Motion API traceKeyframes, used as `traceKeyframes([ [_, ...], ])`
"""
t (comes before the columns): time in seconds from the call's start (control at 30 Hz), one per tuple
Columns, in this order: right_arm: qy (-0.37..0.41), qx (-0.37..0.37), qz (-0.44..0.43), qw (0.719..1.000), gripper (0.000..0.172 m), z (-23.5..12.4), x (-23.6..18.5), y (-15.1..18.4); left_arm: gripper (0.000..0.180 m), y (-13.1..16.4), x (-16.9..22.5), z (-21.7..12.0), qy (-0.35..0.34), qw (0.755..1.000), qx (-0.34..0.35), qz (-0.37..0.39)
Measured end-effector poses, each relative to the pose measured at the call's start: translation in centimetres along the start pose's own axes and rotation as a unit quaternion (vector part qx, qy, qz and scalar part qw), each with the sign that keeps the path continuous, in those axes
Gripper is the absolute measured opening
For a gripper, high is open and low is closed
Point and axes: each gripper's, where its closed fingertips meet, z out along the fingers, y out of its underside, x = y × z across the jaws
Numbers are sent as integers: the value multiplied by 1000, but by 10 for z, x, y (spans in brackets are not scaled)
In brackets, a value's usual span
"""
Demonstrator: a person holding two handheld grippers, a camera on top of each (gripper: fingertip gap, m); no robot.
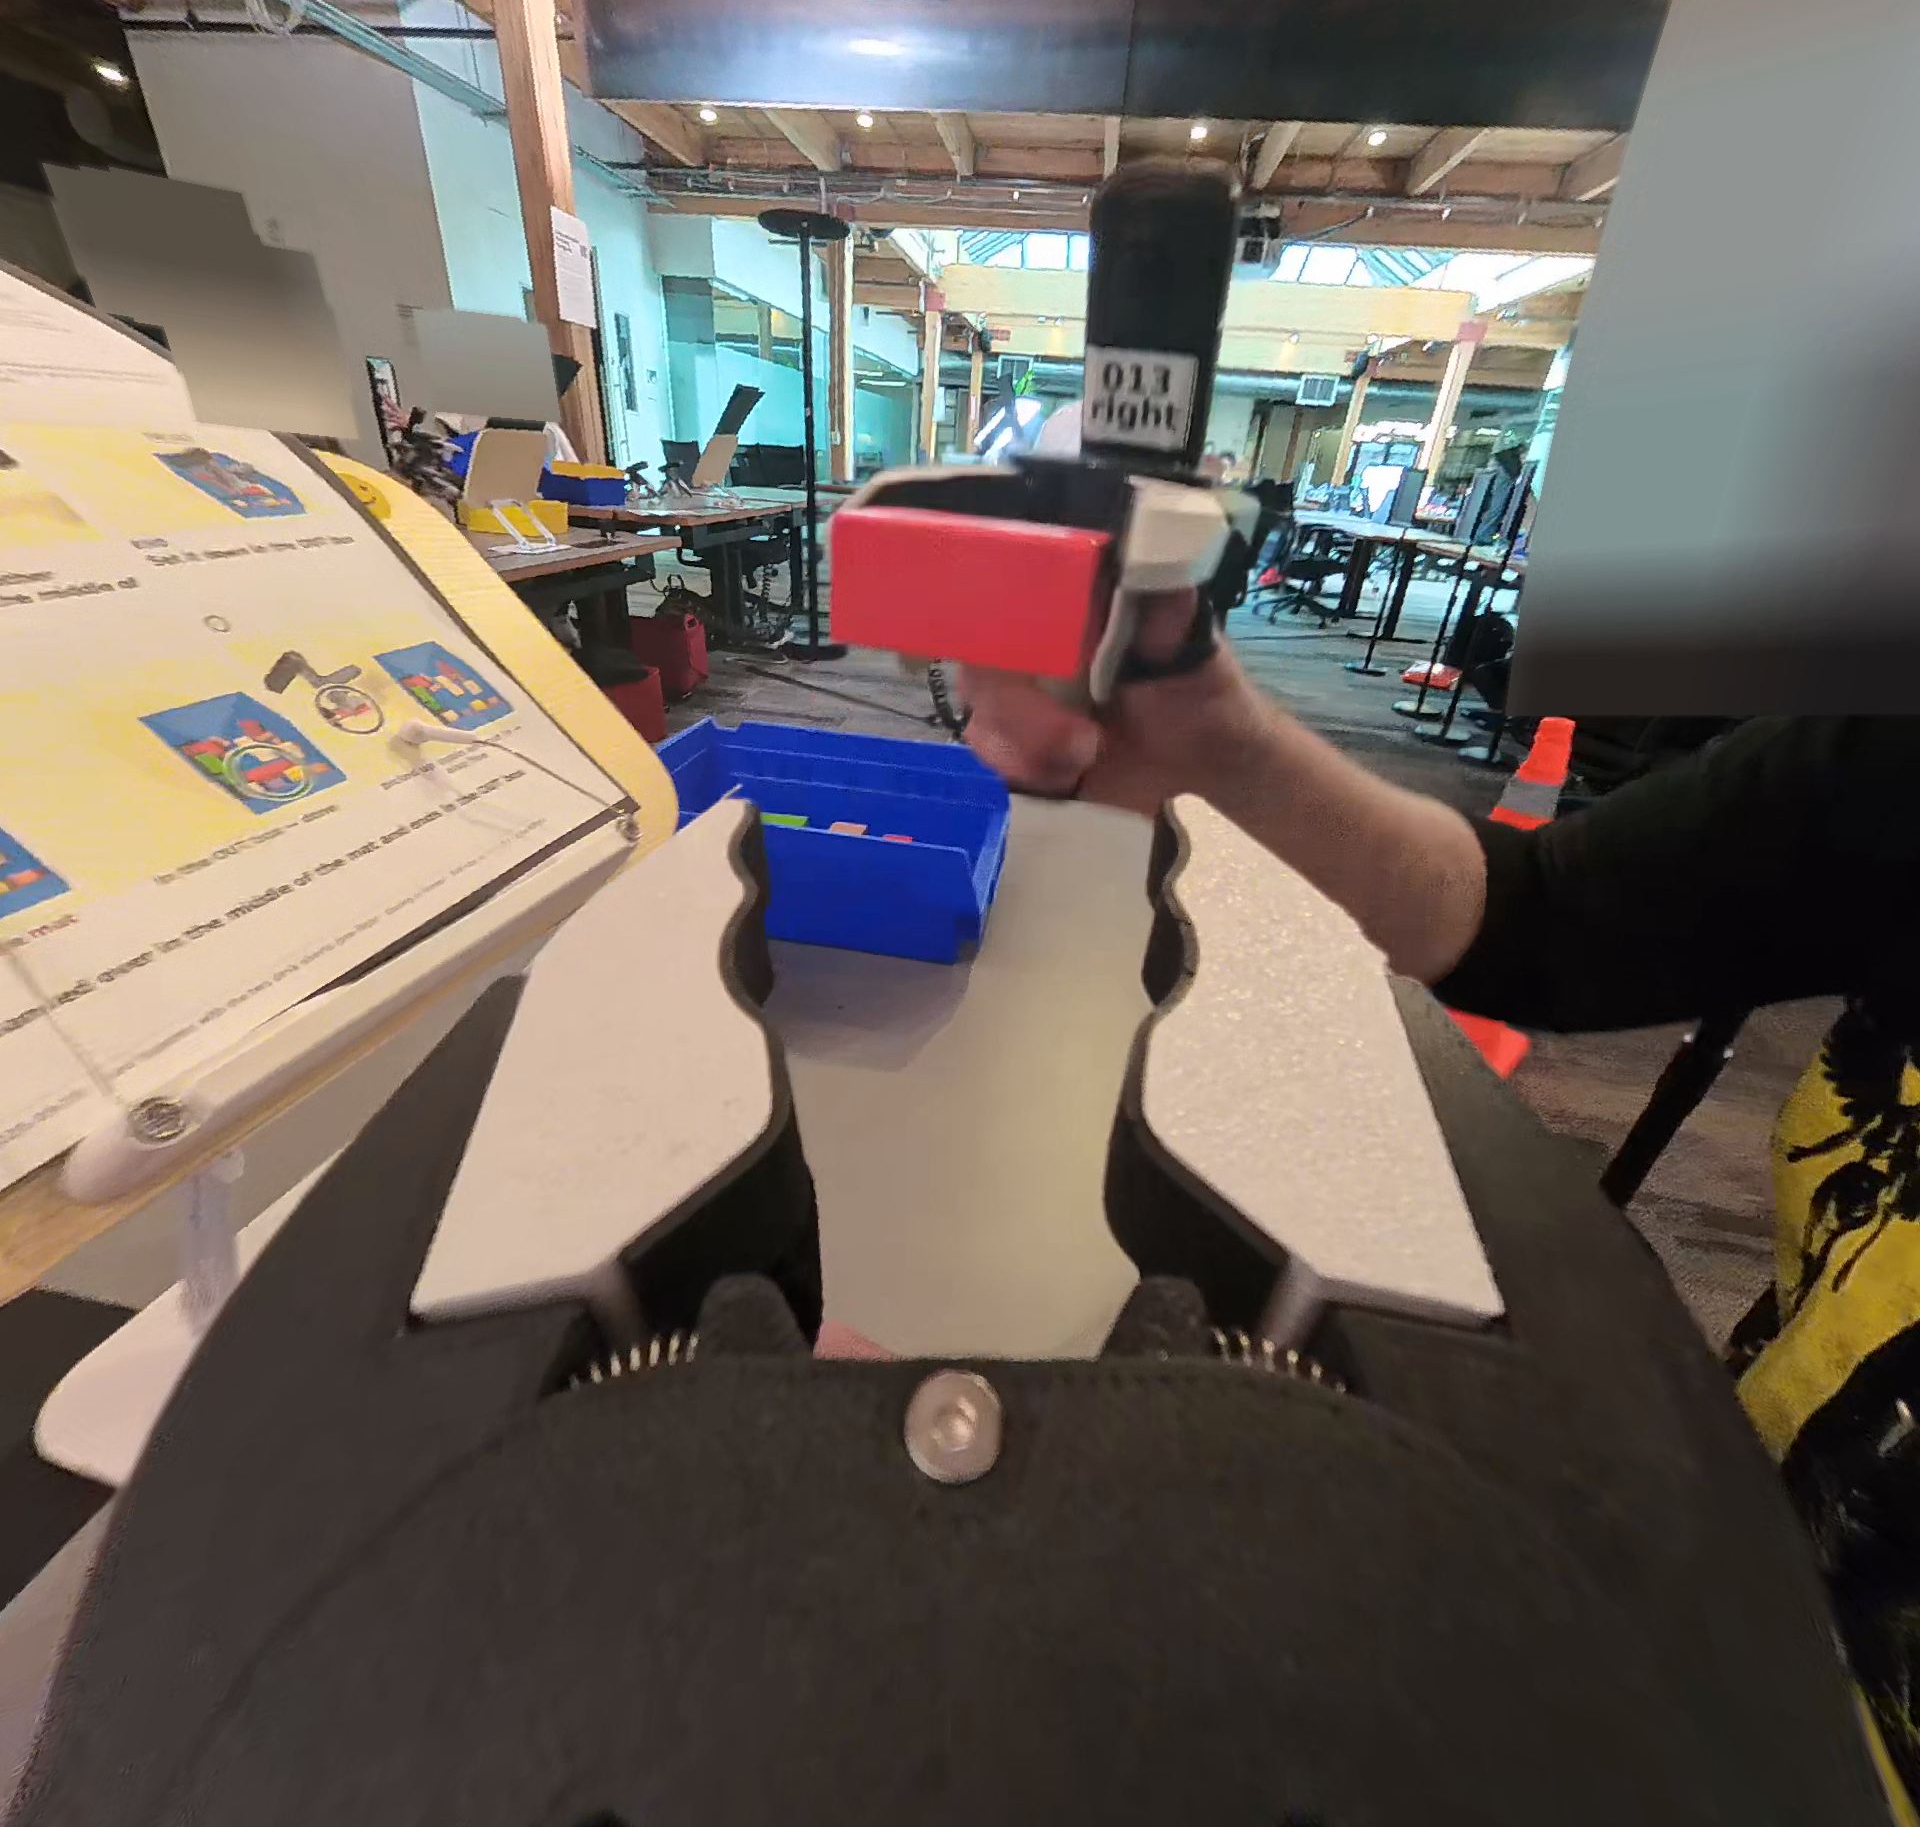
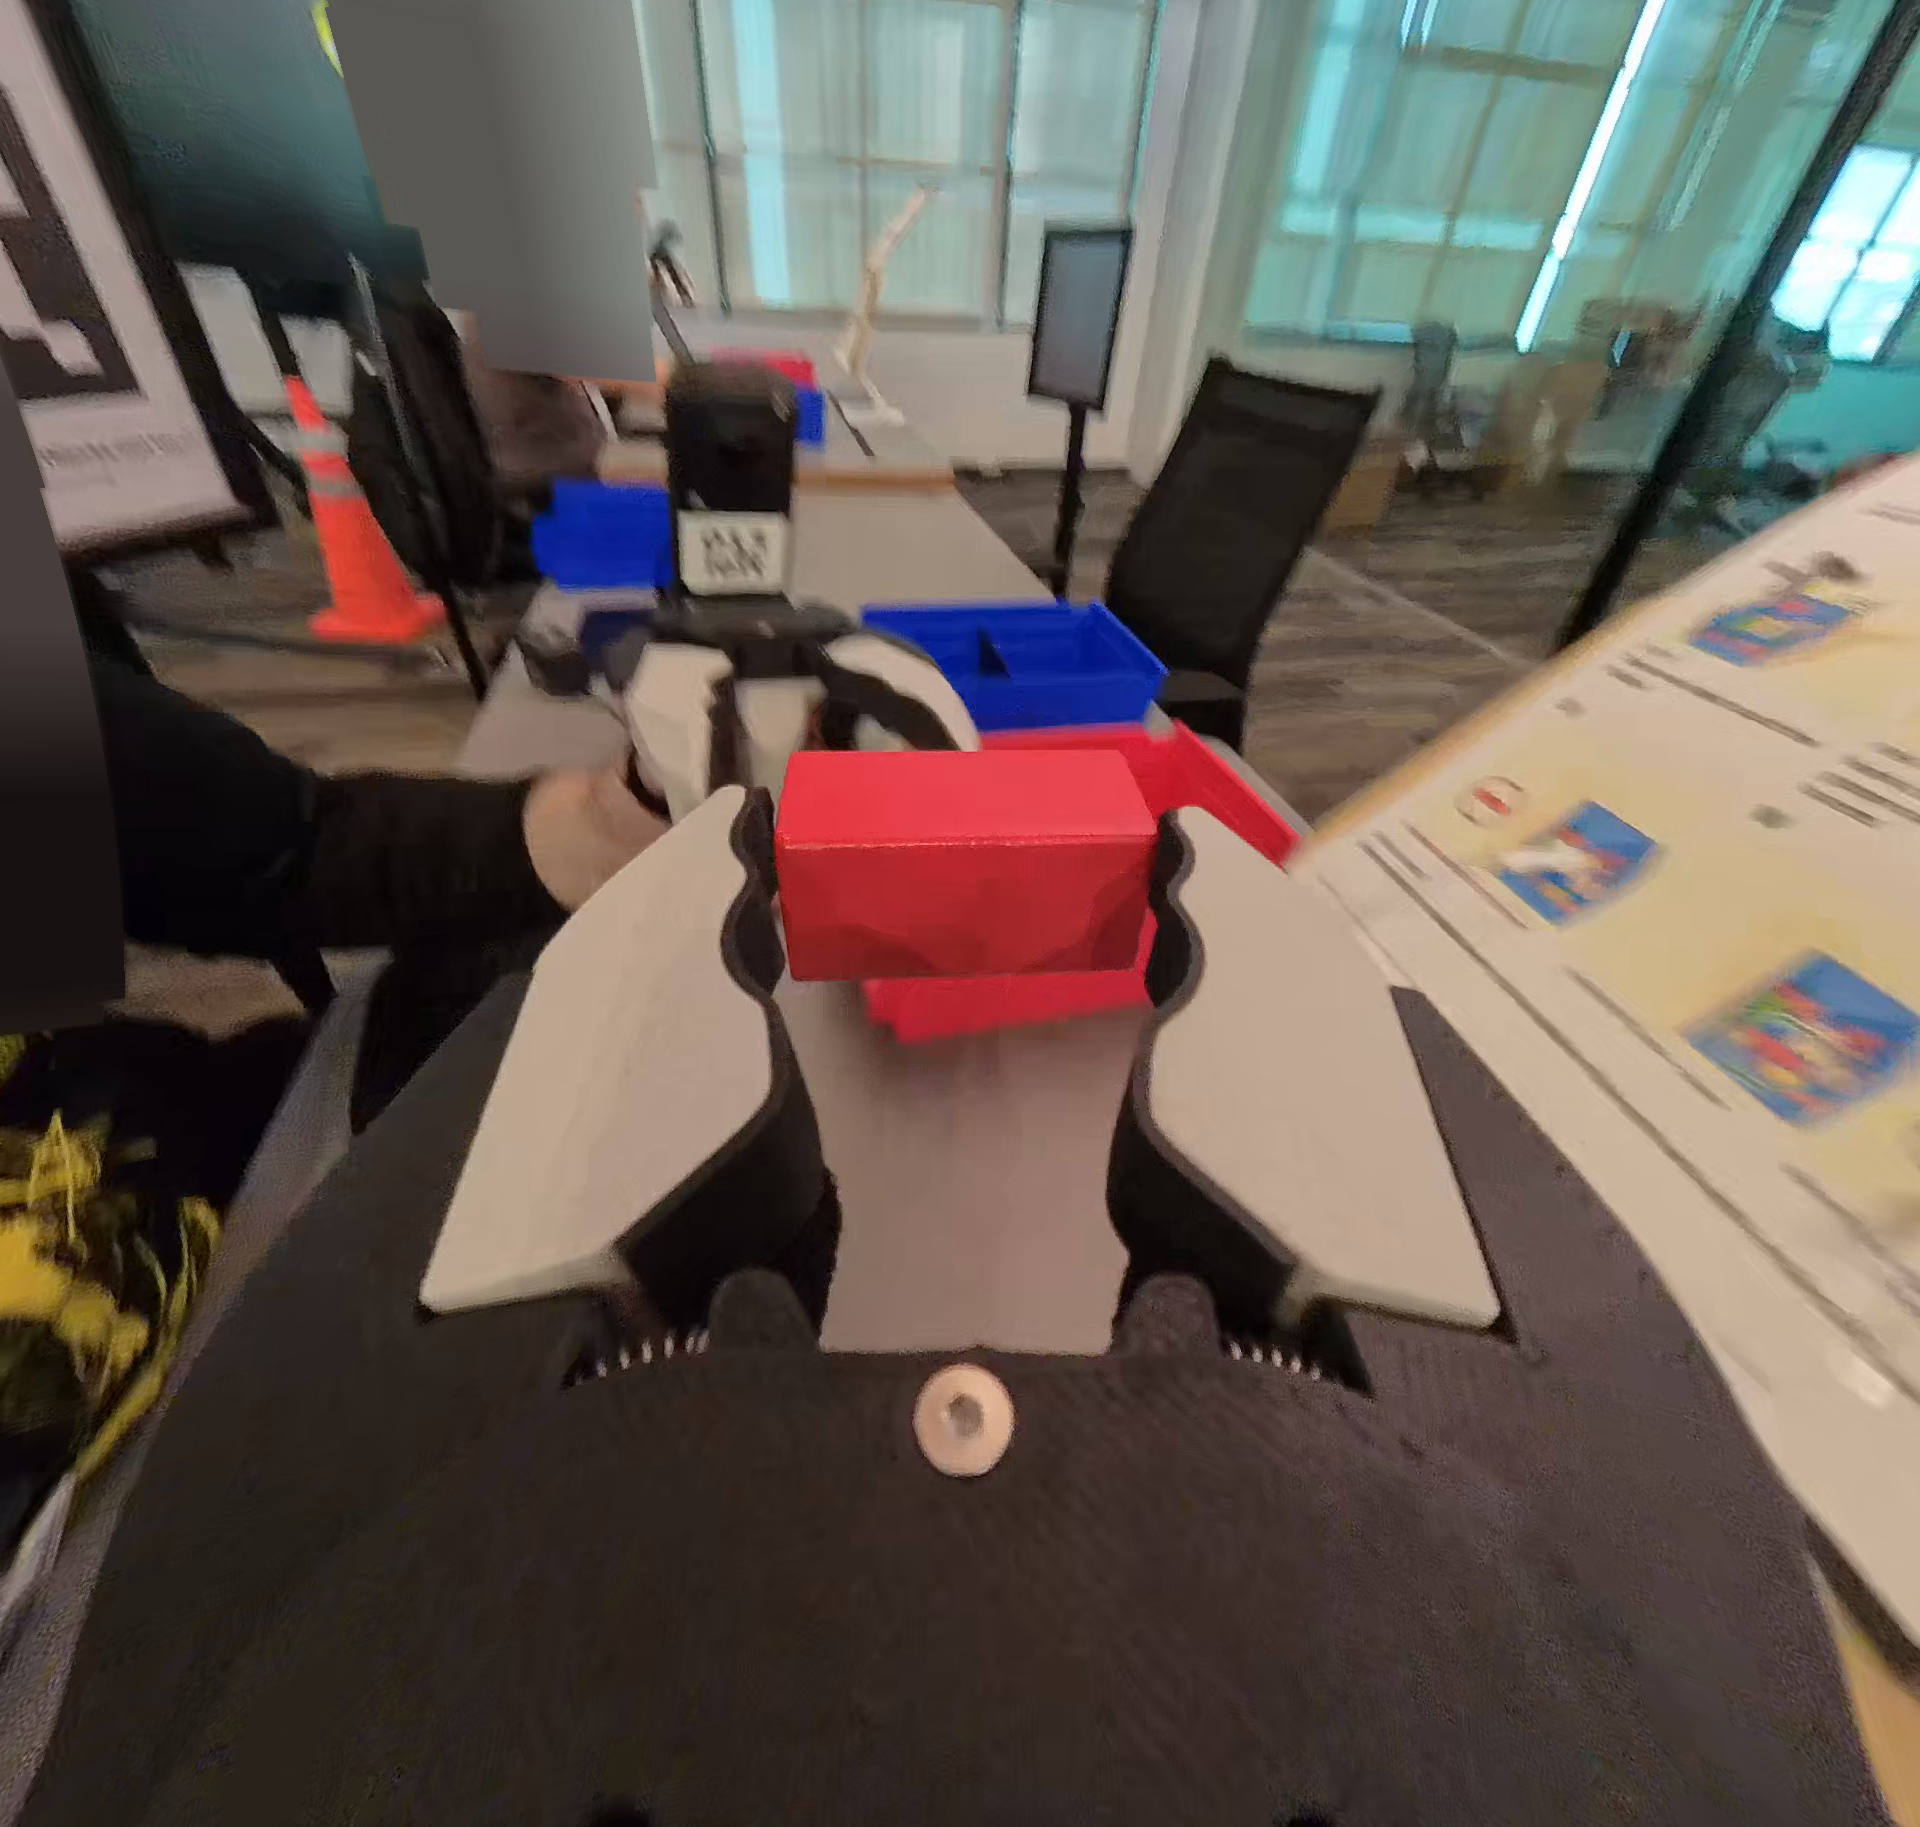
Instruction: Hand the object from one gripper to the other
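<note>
— What sort of place?
— An open-plan office-workshop: exposed timber beams, rows of desks, office chairs, traffic cones, blue parts bins, glass walls.

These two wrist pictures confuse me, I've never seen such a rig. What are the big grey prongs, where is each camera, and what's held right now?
No robot arm: a person holds a hand-held gripper in each hand, with a camera looking along its two grey fingers. In the right wrist view, the right gripper holds a red block end to end between its pads. In the left wrist view, the left gripper is open and holds nothing; the block is ahead of it, raised. On the grey table sits a blue bin; a red bin lies beyond the block.
</note>
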Motion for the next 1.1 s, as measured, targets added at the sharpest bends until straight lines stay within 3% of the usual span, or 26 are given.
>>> traceKeyframes([
  [0.03, 20, -35, -12, 999, 67, -21, 15, 4, 67, 0, -2, -5, -5, 1000, -3, 5],
  [0.13, 79, -190, -39, 978, 68, -93, 64, 37, 58, 4, -11, -23, -37, 999, -23, 27],
  [0.23, 143, -350, -63, 923, 68, -170, 120, 88, 52, 10, -19, -41, -63, 997, -39, 33],
  [0.4, 112, -511, -21, 852, 68, -244, 158, 191, 48, 23, -30, -64, -105, 993, -54, 30],
  [0.57, 83, -573, 15, 816, 68, -269, 163, 257, 47, 29, -38, -84, -154, 986, -59, 22],
  [0.8, 52, -592, 26, 804, 68, -276, 164, 280, 52, 49, -37, -112, -216, 973, -78, 9],
  [1.1, 11, -623, 49, 780, 68, -276, 153, 311, 52, 63, -35, -126, -235, 968, -81, -12],
])
